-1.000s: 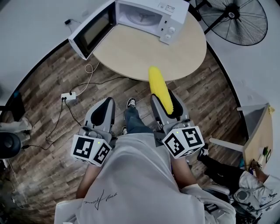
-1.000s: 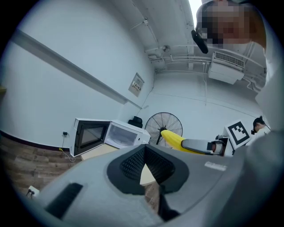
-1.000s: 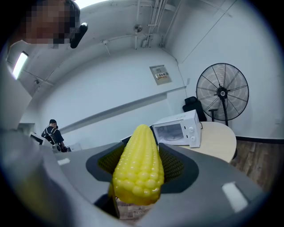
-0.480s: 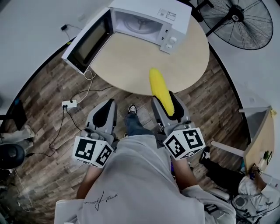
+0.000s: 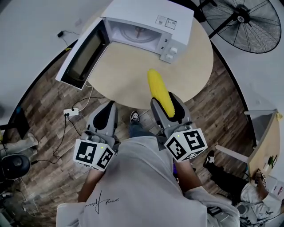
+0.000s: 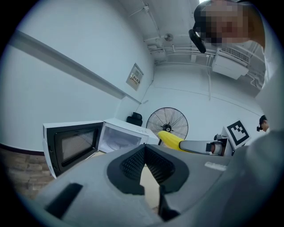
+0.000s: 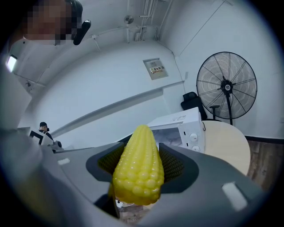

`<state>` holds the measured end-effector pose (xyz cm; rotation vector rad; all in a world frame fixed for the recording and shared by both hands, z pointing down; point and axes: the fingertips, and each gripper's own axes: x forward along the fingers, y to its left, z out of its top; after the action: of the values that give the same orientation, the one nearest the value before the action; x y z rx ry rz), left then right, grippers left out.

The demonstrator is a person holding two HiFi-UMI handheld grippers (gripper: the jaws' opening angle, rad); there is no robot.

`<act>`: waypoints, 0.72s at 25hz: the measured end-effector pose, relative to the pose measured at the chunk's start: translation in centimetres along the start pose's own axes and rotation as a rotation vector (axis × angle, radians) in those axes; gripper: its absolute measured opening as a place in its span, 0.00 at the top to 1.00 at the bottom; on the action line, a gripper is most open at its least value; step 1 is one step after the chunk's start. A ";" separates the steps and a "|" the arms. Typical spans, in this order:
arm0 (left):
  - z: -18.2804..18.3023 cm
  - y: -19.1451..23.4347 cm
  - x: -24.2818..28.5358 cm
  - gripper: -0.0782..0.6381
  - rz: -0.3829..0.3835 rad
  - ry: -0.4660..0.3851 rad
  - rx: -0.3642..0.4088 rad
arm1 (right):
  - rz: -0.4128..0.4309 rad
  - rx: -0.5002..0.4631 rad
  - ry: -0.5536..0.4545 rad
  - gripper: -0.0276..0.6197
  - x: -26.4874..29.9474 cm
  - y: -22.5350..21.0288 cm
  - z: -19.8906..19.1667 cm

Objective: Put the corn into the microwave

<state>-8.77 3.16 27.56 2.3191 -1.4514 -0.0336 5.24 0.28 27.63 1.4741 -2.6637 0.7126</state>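
You've stepped closer: the corn point(image 5: 159, 91), clamped in your right gripper's point(image 5: 167, 105) jaws, now pokes out over the worktop point(image 5: 128, 66), facing the open microwave point(image 5: 146, 22). Your left gripper point(image 5: 105, 116) hangs back, jaws together on nothing. Only the reach inside remains.

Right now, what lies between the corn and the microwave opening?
Nothing but bare table between corn and microwave, per the head view.

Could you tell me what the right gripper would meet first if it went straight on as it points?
Probably the open microwave; the corn in the right gripper would touch first. Height is unclear.
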 end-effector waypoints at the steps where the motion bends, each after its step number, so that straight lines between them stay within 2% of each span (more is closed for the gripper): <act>1: 0.2 0.2 0.6 0.90 0.000 0.003 0.003 | 0.004 0.001 0.000 0.56 0.5 -0.3 0.2; 10: 0.2 1.5 5.0 0.90 0.024 0.039 0.026 | 0.029 0.041 -0.003 0.56 4.3 -3.7 0.8; 18: -0.1 2.9 6.4 0.90 0.035 0.056 0.018 | 0.034 0.017 -0.012 0.56 6.8 -5.2 1.2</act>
<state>-8.32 -3.43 29.91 2.2891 -1.4695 0.0543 5.93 -8.05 30.06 1.4446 -2.7047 0.7321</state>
